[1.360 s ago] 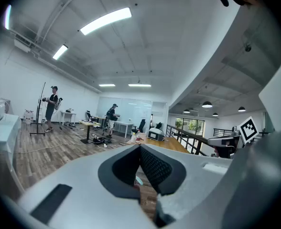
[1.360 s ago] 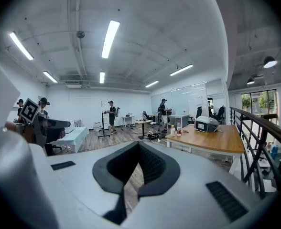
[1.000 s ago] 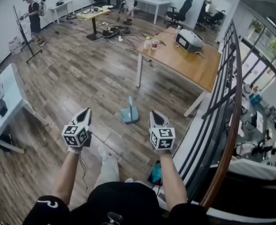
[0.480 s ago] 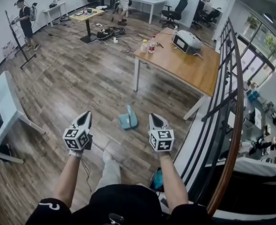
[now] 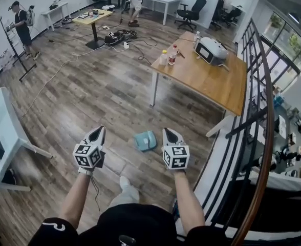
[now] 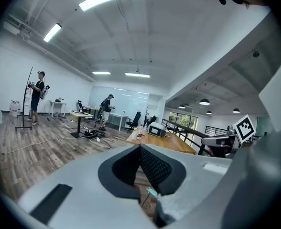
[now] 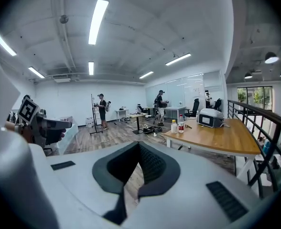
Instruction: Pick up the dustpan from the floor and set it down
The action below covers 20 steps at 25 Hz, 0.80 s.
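We hold the left tool and the right tool clenched tight and empty above the brown wood-plank floor, and the teal plastic dustpan lies on that floor between their tips, touching neither. Beyond it stands a long wooden tabletop on white legs carrying a white boxy machine and two bottles, and a black metal railing runs close along our right

Wood floor — 1 teal dustpan lies on it.

left gripper white, black-lined; right gripper alike; marker cubes black-and-white; sleeves black, short
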Motion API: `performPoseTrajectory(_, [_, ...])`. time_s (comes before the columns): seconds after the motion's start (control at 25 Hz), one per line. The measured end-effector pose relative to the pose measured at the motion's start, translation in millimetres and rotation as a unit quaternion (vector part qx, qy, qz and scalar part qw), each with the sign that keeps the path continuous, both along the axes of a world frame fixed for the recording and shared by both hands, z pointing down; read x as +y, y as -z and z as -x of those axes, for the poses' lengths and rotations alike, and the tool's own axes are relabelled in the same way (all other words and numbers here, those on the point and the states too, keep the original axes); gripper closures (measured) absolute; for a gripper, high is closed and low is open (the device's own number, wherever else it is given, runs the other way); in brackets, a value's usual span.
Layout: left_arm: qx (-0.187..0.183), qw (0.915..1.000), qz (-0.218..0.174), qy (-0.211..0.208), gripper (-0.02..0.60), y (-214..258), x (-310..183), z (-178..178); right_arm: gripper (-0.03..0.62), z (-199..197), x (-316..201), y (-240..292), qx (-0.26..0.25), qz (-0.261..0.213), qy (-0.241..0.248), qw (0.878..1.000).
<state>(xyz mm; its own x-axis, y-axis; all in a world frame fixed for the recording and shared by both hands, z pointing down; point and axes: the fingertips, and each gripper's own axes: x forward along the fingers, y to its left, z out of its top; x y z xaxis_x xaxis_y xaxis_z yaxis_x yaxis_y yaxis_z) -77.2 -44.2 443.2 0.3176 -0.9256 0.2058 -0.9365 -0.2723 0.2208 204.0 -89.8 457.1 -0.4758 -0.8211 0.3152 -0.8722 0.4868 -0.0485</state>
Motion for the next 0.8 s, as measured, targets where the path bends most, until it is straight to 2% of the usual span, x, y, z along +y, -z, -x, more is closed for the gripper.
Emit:
performPoseTrajectory(0.52, [0.007, 0.9995, 0.004, -0.031, 0.584, -12, -109, 91, 0.599, 92, -95, -5, 0.013, 0.002, -0.026, 1.000])
performPoseTrajectory(0.8, [0.028, 0.9989, 0.013, -0.035, 0.584, -24, -128, 112, 0.599, 108, -114, -11, 0.024, 0.011, -0.037, 0.999])
